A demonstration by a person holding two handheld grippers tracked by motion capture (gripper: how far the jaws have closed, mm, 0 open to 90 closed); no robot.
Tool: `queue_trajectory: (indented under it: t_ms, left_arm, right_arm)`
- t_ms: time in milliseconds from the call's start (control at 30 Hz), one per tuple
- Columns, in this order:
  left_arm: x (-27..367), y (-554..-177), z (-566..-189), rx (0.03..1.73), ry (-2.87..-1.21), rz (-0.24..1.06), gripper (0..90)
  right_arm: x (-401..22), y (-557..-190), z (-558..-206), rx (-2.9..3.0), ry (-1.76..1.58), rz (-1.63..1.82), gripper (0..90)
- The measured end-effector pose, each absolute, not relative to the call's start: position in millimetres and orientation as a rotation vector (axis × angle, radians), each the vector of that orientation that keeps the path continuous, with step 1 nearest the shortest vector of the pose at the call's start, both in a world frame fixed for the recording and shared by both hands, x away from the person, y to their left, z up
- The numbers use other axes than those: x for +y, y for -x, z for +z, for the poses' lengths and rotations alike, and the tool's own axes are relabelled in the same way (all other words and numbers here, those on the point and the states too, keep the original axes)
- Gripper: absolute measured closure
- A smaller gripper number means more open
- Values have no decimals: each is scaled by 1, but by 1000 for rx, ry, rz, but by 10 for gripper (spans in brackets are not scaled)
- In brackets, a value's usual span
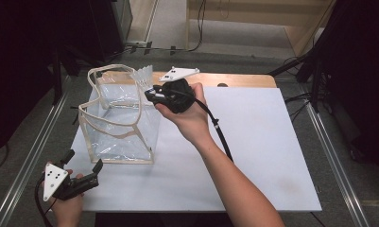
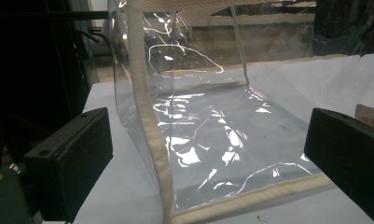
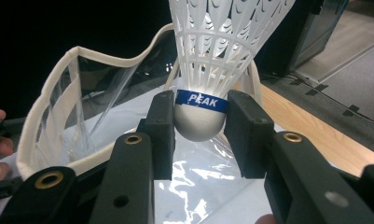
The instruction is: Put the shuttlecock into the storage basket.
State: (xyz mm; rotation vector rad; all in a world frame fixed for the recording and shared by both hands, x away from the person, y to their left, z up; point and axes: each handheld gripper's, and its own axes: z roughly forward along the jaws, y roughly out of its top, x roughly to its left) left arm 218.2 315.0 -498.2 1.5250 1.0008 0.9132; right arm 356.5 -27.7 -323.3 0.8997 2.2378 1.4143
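A clear plastic bag with beige trim stands open on the left part of the white sheet. My right gripper hovers over the bag's far right rim. In the right gripper view it is shut on the rounded cork of a white plastic shuttlecock with a blue band, skirt pointing up; the skirt also shows from above. The bag's rim curves below it. My left gripper is held near the sheet's front left corner, open. Its jaws stand wide apart, facing the bag's near corner without touching it.
The sheet covers a wooden table. Metal rails run along both sides, with dark equipment and cables beyond. The right half of the sheet is bare. A cable trails from the right gripper along the forearm.
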Motion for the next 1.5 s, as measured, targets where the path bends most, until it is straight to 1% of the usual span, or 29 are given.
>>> queue_trajectory:
  t_ms: [1500]
  left_arm:
    - [315,-218,-498,1002,-1519,909,16]
  right_arm:
    - [3,-328,-312,2322,-755,1516,616]
